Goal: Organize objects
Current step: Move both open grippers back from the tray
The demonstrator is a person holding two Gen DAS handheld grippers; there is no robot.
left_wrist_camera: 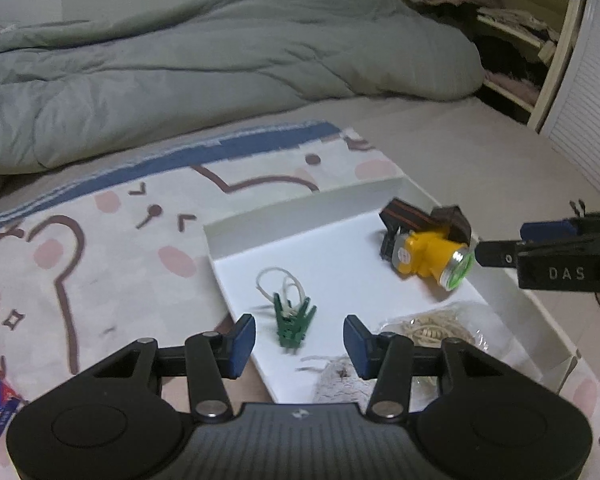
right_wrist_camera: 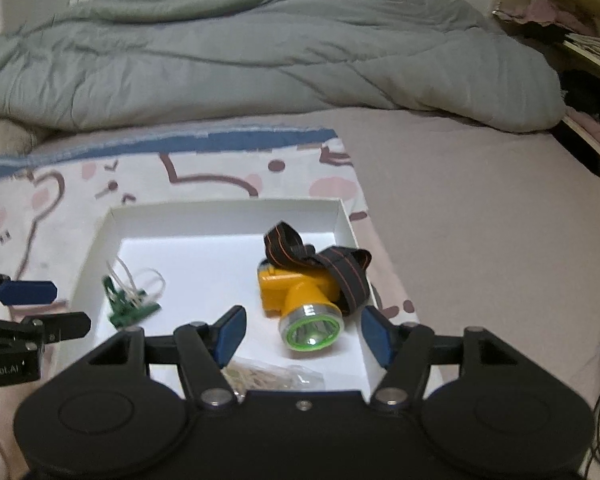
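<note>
Both grippers are tilted downward side by side. Left gripper (left_wrist_camera: pixel 299 339) has its blue pads apart with nothing pinched between them. Right gripper (right_wrist_camera: pixel 303 336) is spread a bit wider, also empty, fingers angled down.

A home bedroom: a bed with a rumpled grey duvet (right_wrist_camera: pixel 260 60) beside cluttered shelves (left_wrist_camera: pixel 512 32).

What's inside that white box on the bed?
Inside the white box: a yellow headlamp, green clips on white loops, and a clear bag of pale string whose near end the gripper hides.
</note>
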